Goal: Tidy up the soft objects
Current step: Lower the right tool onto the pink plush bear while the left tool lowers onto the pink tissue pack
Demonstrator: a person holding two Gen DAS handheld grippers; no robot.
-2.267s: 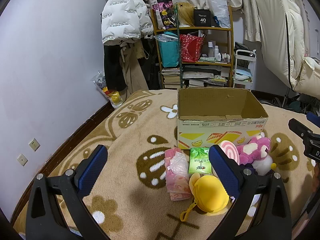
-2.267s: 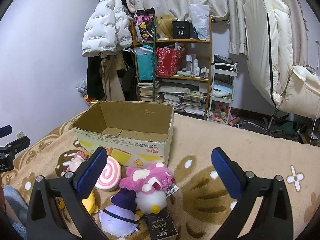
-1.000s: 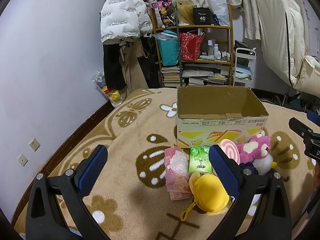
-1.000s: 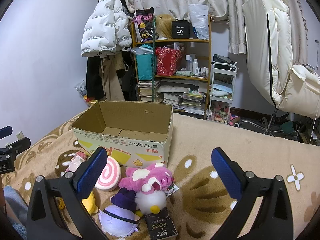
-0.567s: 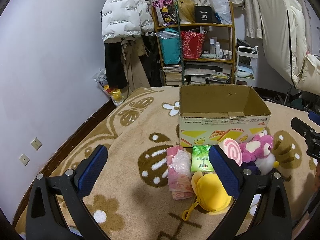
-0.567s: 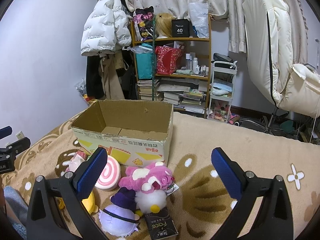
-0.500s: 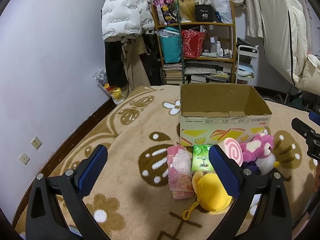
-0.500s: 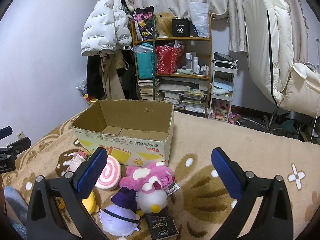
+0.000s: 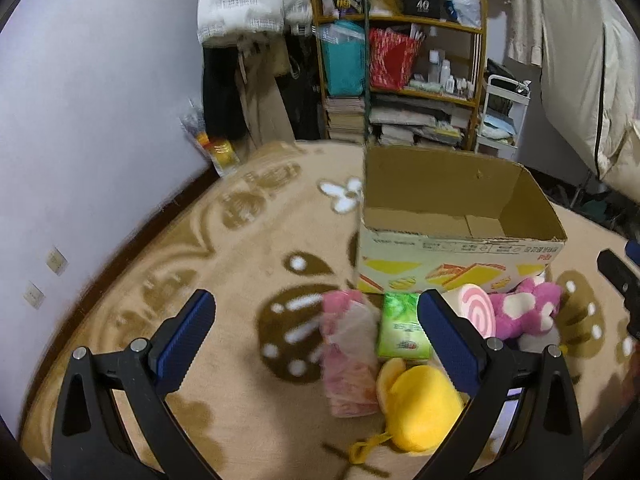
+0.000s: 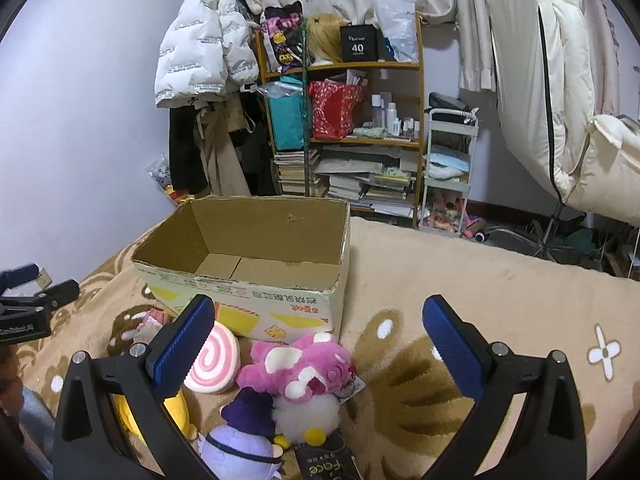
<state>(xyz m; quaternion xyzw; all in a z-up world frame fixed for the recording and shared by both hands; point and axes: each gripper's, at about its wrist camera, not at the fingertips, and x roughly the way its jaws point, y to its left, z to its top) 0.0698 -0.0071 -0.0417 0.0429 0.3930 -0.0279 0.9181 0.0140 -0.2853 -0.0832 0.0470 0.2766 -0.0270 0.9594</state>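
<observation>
- Two claws are hanging over the blanket — the left claw [image 9: 316, 340] and the right claw [image 10: 320, 344] — and both are spread wide with nothing between their blue pads.
- The left wrist view is looking blurry now, and the toys are sitting a little lower and closer in it than a moment ago, so the left claw is moving in toward the pile.
- The right wrist view is looking the same as before, so the right claw is staying put.
- The cardboard box [image 10: 248, 300] is sitting on the blanket [image 10: 460, 280] with its top open and nothing inside that I can see.
- The soft things are all lying in front of the box: the pink packet [image 9: 346, 344], the green packet [image 9: 402, 328], the yellow plush [image 9: 420, 408], the swirl cushion [image 10: 210, 360], the pink plush [image 10: 300, 364] and the purple plush [image 10: 244, 436].
- Nothing is picked up yet, so the tidying is only starting — I think the left claw is going for the pink packet or the yellow plush, the closest ones.
</observation>
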